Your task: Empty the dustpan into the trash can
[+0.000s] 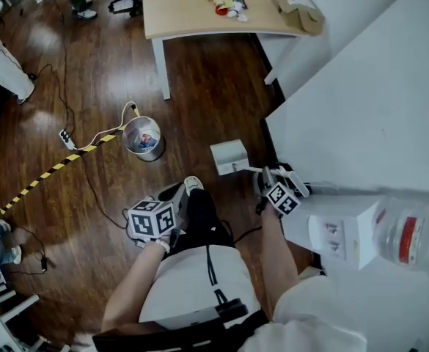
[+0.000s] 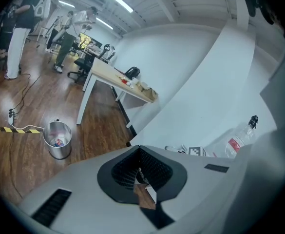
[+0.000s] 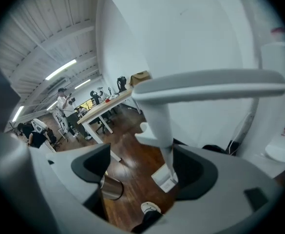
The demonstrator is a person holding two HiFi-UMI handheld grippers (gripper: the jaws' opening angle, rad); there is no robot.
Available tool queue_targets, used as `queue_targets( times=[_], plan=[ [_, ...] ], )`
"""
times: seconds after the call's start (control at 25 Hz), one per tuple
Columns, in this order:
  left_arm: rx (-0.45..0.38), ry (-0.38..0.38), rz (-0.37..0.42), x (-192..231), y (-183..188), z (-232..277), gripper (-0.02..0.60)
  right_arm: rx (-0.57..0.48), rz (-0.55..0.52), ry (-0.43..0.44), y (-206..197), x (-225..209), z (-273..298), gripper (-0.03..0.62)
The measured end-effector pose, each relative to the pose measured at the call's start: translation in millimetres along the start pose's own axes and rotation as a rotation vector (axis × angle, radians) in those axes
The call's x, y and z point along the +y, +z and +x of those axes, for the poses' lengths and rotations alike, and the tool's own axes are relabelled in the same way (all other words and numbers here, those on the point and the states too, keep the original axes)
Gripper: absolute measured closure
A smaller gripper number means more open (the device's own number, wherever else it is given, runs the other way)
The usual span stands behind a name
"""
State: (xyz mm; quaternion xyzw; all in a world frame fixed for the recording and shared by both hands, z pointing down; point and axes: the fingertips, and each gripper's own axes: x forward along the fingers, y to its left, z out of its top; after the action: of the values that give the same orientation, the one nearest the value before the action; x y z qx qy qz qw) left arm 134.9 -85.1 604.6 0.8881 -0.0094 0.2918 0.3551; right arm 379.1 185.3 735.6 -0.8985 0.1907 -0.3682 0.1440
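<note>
Clerk: Dustpan (image 1: 229, 156): on floor at the white wall's foot. Handle (image 3: 162, 130) upright between the spread pads of right claw (image 3: 143, 169), ungripped. Left claw (image 2: 141, 172) clenched, nothing seen held.

Checker: Advice: clamp handle, carry level. Trash can (image 1: 142, 138) stands apart, near desk (image 1: 199, 13) leg; taped cable (image 1: 60, 166) meets it; shoe (image 1: 192, 184) beside route.

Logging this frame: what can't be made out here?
What the white long-handled dustpan holds: too small in head and right gripper views.
Scraps in the round silver metal trash can: too small in head and left gripper views; a jaw half covers it in the right gripper view.
Colourful items on the beige table: too small.
</note>
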Motion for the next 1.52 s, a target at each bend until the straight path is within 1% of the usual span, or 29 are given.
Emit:
queue_targets(
  times=[0.04, 0.08, 0.12, 0.16, 0.2, 0.32, 0.48, 0.6, 0.72, 0.8, 0.88, 0.96, 1.04, 1.16, 1.24, 1.36, 1.52],
  plan=[
    [-0.021, 0.001, -0.002, 0, 2, -7, 0.593, 0.018, 0.006, 0.007, -8, 4, -6, 0.164],
    [-0.044, 0.002, -0.003, 0, 4, -13, 0.594, 0.035, 0.005, 0.019, -14, 10, -12, 0.18],
    [-0.068, 0.0, -0.002, 0, 7, -19, 0.594, 0.049, -0.004, 0.034, -20, 16, -19, 0.253],
    [-0.09, -0.004, 0.001, -1, 11, -25, 0.594, 0.055, -0.02, 0.051, -23, 24, -28, 0.308],
    [-0.11, -0.006, 0.005, -2, 13, -32, 0.594, 0.055, -0.042, 0.07, -25, 35, -39, 0.377],
    [-0.16, 0.005, 0.029, -2, 16, -57, 0.594, 0.061, -0.136, 0.159, -32, 78, -67, 0.589],
    [-0.225, 0.03, 0.056, -6, 20, -86, 0.592, 0.13, -0.258, 0.312, -45, 147, -93, 0.594],
    [-0.28, 0.031, 0.066, -15, 24, -105, 0.593, 0.136, -0.338, 0.417, -42, 202, -123, 0.594],
    [-0.316, 0.0, 0.086, -33, 20, -122, 0.593, 0.12, -0.429, 0.526, -45, 241, -166, 0.594],
    [-0.324, -0.026, 0.108, -50, 12, -133, 0.594, 0.103, -0.474, 0.576, -49, 250, -200, 0.594],
    [-0.323, -0.045, 0.135, -70, -2, -142, 0.593, 0.071, -0.481, 0.598, -51, 244, -233, 0.594],
    [-0.32, -0.06, 0.15, -92, -21, -150, 0.594, 0.041, -0.462, 0.602, -51, 229, -265, 0.594],
    [-0.313, -0.075, 0.157, -116, -46, -157, 0.594, 0.008, -0.446, 0.596, -49, 207, -297, 0.594],
    [-0.282, -0.09, 0.181, -152, -92, -164, 0.594, -0.042, -0.46, 0.581, -54, 170, -342, 0.594],
    [-0.255, -0.093, 0.2, -172, -123, -173, 0.593, -0.061, -0.463, 0.574, -60, 147, -370, 0.594],
    [-0.217, -0.098, 0.219, -198, -164, -193, 0.593, -0.076, -0.43, 0.562, -73, 117, -411, 0.594],
    [-0.166, -0.115, 0.246, -218, -206, -219, 0.592, -0.082, -0.371, 0.529, -101, 82, -461, 0.594]
  ],
)
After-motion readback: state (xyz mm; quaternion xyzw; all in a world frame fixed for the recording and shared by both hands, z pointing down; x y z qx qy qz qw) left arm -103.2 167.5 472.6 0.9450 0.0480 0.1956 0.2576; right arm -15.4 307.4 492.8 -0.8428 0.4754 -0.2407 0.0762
